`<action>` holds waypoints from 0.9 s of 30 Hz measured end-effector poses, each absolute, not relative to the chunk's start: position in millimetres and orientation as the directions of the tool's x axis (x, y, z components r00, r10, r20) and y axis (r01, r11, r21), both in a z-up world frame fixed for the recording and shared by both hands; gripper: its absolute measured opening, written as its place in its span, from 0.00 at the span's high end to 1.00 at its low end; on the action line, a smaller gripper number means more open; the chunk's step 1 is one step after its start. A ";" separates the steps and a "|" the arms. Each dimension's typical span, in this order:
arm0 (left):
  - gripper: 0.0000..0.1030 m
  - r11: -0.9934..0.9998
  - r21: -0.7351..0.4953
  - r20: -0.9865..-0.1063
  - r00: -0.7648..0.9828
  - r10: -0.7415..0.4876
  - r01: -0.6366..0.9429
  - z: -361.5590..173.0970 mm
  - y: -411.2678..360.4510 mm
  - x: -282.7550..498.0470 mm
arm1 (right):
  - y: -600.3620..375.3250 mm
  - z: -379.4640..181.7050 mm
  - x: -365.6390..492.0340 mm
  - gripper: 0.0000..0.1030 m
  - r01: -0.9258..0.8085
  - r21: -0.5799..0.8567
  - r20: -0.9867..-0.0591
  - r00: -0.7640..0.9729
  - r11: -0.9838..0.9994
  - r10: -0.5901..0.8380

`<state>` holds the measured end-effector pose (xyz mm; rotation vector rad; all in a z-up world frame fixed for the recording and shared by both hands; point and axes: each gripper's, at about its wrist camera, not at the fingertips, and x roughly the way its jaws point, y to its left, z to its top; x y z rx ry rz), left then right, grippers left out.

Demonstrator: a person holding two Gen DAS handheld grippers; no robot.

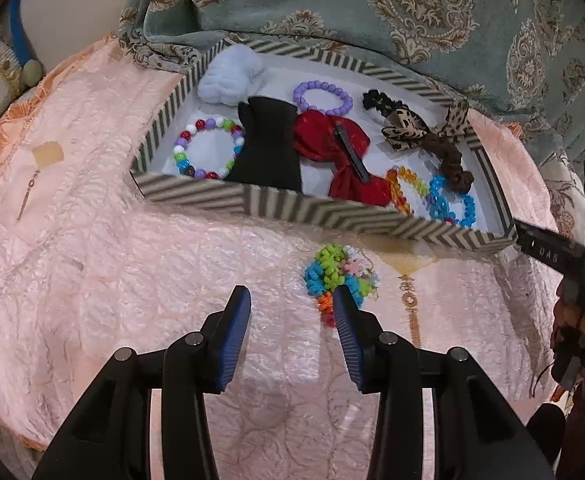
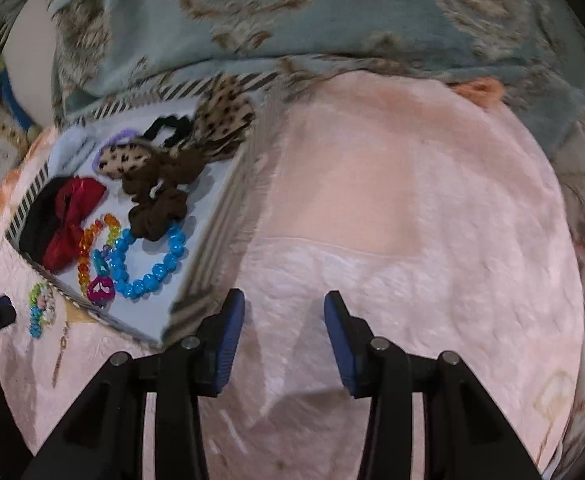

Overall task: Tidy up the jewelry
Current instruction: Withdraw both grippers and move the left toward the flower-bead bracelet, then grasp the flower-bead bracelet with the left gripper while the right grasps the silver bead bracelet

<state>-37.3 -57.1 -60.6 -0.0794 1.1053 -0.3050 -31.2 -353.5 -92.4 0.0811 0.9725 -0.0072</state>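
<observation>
My left gripper [image 1: 292, 300] has its jaws spread wide over the pink bedspread [image 1: 112, 280], holding nothing. Its right blue pad [image 1: 346, 332] sits against the near end of a multicolour coil bracelet [image 1: 338, 276], which lies on the bedspread just outside the near wall of the striped tray [image 1: 292, 206]. The bracelet's long axis runs from my fingers toward that wall.

My right gripper [image 2: 284, 312] is also wide and empty, hovering over bare bedspread beside the tray's near right corner.

Inside the tray I see a blue bead bracelet [image 2: 152, 268] and an orange bead bracelet [image 2: 92, 244] near the near right corner, a red bow [image 1: 332, 152] mid-tray, a black cloth [image 1: 270, 148] beside it, a mixed bead bracelet [image 1: 208, 148] at the left, a purple bead bracelet [image 1: 323, 98] toward the far wall, and a leopard bow [image 1: 412, 128] at the right.
</observation>
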 end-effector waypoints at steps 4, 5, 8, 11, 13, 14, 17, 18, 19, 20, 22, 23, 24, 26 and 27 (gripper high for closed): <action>0.74 0.957 -0.220 -0.866 0.413 -0.282 0.191 -61.2 -56.1 -35.1 | -330.4 -87.2 -15.9 0.65 0.006 0.077 -0.817 0.573 0.997 0.060; 0.74 0.956 -0.223 -0.865 0.415 -0.283 0.189 -60.6 -55.5 -35.0 | -323.4 -87.2 -12.3 0.66 -0.006 0.077 -0.818 0.572 0.997 0.067; 0.74 0.957 -0.223 -0.865 0.416 -0.281 0.183 -61.1 -53.5 -33.9 | -289.5 -89.1 -1.0 0.70 -0.060 0.024 -0.823 0.566 0.998 0.054; 0.74 0.959 -0.222 -0.870 0.409 -0.276 0.177 -65.0 -50.3 -31.4 | -268.9 -92.4 2.9 0.71 -0.137 0.065 -0.828 0.545 0.988 0.130; 0.74 0.960 -0.225 -0.869 0.411 -0.275 0.166 -66.9 -45.7 -30.6 | -257.9 -91.6 -1.2 0.72 -0.226 0.108 -0.821 0.529 0.968 0.215; 0.74 0.960 -0.227 -0.869 0.411 -0.275 0.163 -67.4 -44.0 -30.3 | -257.4 -88.2 -4.7 0.72 -0.238 0.090 -0.811 0.546 0.967 0.210; 0.74 0.959 -0.234 -0.866 0.414 -0.280 0.158 -69.0 -41.1 -29.7 | -279.7 -80.4 -16.2 0.72 -0.164 0.047 -0.791 0.596 0.985 0.137; 0.74 0.957 -0.242 -0.863 0.415 -0.287 0.158 -69.6 -41.3 -29.4 | -286.9 -81.6 -16.8 0.72 -0.147 0.059 -0.793 0.593 0.987 0.135; 0.74 0.955 -0.251 -0.861 0.413 -0.295 0.159 -70.1 -42.4 -29.7 | -297.4 -84.5 -17.1 0.72 -0.117 0.072 -0.798 0.590 0.990 0.128; 0.74 0.952 -0.260 -0.860 0.408 -0.305 0.162 -70.9 -44.1 -29.7 | -303.4 -87.1 -16.9 0.72 -0.098 0.076 -0.802 0.586 0.992 0.120; 0.74 0.943 -0.284 -0.854 0.402 -0.331 0.174 -72.0 -50.6 -30.0 | -310.9 -93.4 -13.3 0.71 -0.081 0.098 -0.810 0.572 0.992 0.127; 0.74 0.939 -0.293 -0.850 0.401 -0.341 0.179 -72.2 -53.0 -30.4 | -312.2 -94.8 -11.3 0.71 -0.083 0.116 -0.808 0.572 0.990 0.142; 0.74 0.936 -0.299 -0.847 0.400 -0.350 0.185 -72.8 -56.1 -30.2 | -312.1 -95.2 -8.4 0.71 -0.092 0.142 -0.799 0.577 0.986 0.169; 0.74 0.937 -0.290 -0.849 0.399 -0.347 0.196 -75.3 -63.8 -27.9 | -308.4 -97.9 -1.4 0.72 -0.105 0.144 -0.796 0.579 0.984 0.178; 0.72 0.938 -0.285 -0.850 0.400 -0.343 0.197 -76.3 -66.7 -26.9 | -302.3 -101.9 3.4 0.72 -0.107 0.118 -0.803 0.574 0.987 0.158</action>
